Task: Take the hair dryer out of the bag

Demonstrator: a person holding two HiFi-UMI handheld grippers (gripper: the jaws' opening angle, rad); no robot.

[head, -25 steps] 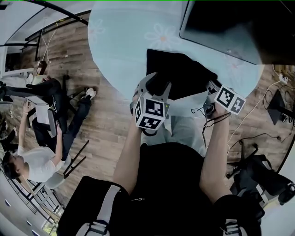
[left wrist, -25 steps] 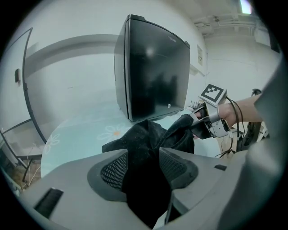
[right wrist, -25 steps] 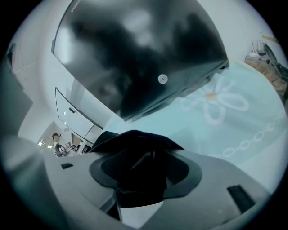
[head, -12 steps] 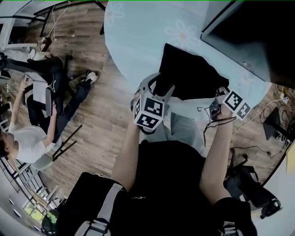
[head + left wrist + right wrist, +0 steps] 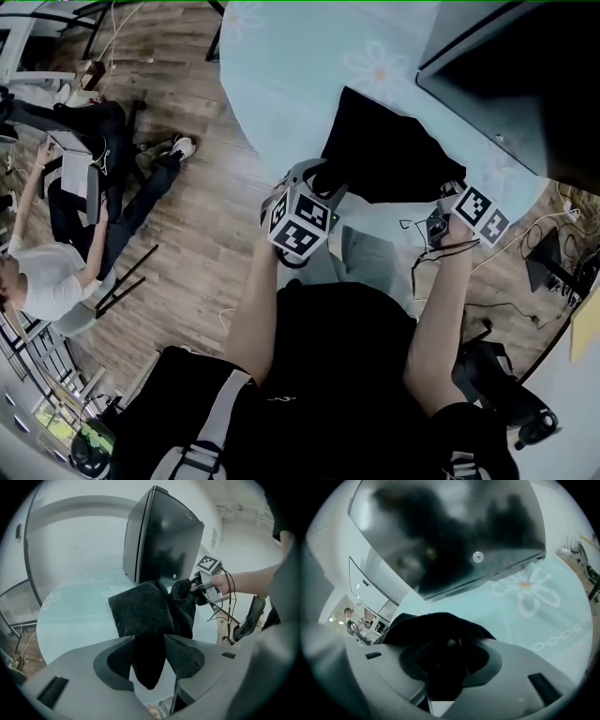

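A black cloth bag (image 5: 384, 155) lies on the round light-blue table (image 5: 281, 84). No hair dryer shows; the bag's inside is hidden. My left gripper (image 5: 314, 183) is at the bag's near left corner, and in the left gripper view its jaws have just been closing with a fold of the bag (image 5: 150, 616) pinched between the pads. My right gripper (image 5: 450, 192) is at the near right corner. Its jaws have also just been closing, and dark bag cloth (image 5: 440, 625) fills the gap between them. The right gripper (image 5: 197, 585) shows in the left gripper view too, gripping the bag's far edge.
A large black monitor (image 5: 525, 66) stands on the table just behind the bag. The table's near edge is right under my hands. A person (image 5: 56, 234) sits on the wooden floor to the left. Cables (image 5: 553, 244) lie on the floor at the right.
My left gripper has sunk a little toward the table's near edge, holding the bag's corner. The right gripper has stayed at the bag's right corner. The head view has shifted.
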